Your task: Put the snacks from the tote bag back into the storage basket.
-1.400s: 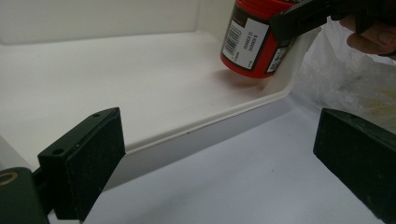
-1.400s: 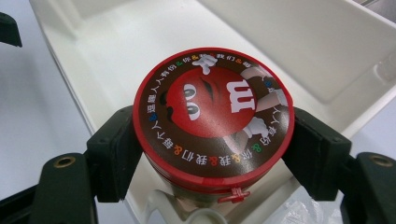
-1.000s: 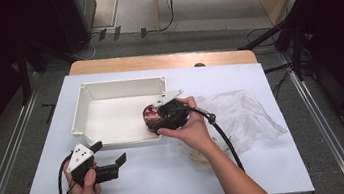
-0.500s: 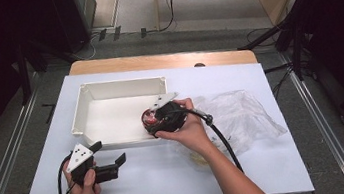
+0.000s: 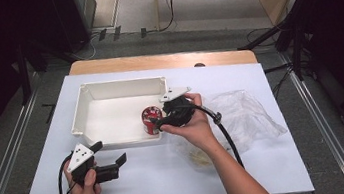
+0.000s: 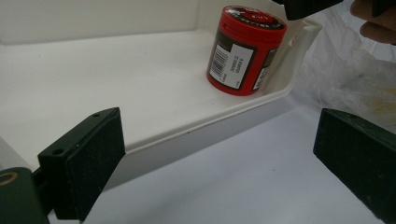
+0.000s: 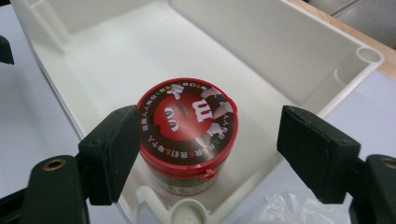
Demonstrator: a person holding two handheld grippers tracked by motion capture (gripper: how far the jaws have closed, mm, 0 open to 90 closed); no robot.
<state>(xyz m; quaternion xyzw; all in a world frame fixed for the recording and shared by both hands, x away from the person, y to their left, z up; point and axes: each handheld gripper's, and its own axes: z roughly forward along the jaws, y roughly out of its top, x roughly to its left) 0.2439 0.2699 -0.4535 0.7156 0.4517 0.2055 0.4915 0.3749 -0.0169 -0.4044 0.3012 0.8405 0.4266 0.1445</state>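
A red can (image 5: 152, 120) with a printed lid stands upright in the white tray (image 5: 108, 88), close to its near right corner. My right gripper (image 5: 159, 123) is above it, held from the right side. In the right gripper view the can (image 7: 187, 135) stands between the open jaws of the right gripper (image 7: 212, 149); the left pad (image 7: 112, 151) is right against it and the right pad (image 7: 313, 151) is well clear. My left gripper (image 5: 109, 153) rests open on the table in front of the tray. Its view, between the open jaws of the left gripper (image 6: 219, 163), looks over the tray's rim (image 6: 243, 105) at the can (image 6: 245, 49).
A crumpled clear plastic bag (image 5: 245, 112) lies right of the tray, with some yellowish stuff (image 5: 198, 156) under my right forearm. White sheet (image 5: 170, 178) covers the table; a wooden edge (image 5: 155, 61) runs along the far side.
The right gripper's jaws have opened off the red can, which now stands in the tray. The left gripper has stayed where it was.
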